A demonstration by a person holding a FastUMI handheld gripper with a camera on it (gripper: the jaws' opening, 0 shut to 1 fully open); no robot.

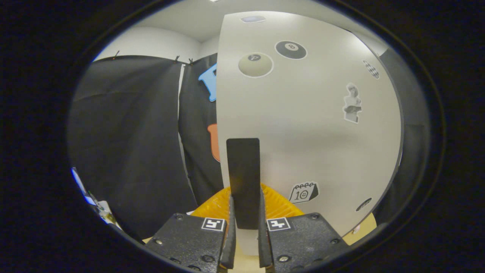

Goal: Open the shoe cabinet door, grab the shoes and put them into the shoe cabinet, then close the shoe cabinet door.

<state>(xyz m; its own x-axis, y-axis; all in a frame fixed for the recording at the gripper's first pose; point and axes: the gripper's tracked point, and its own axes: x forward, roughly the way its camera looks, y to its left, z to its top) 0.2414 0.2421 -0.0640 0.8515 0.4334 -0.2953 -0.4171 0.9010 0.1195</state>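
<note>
Gripper (245, 223) clenched on dark door handle (243, 178), prob to swing white cabinet door (310, 125); open or closing, can't tell

Looks like a staged test booth, not a real home: black cloth (129, 144) pinned up as a wall in front of plain white room walls (151, 41), and a white cabinet door (310, 125) covered in random stickers (291, 49) as a prop.

Gripper view from just behind the tongs (245, 223), facing forward, close against the cabinet door (310, 125).
</note>
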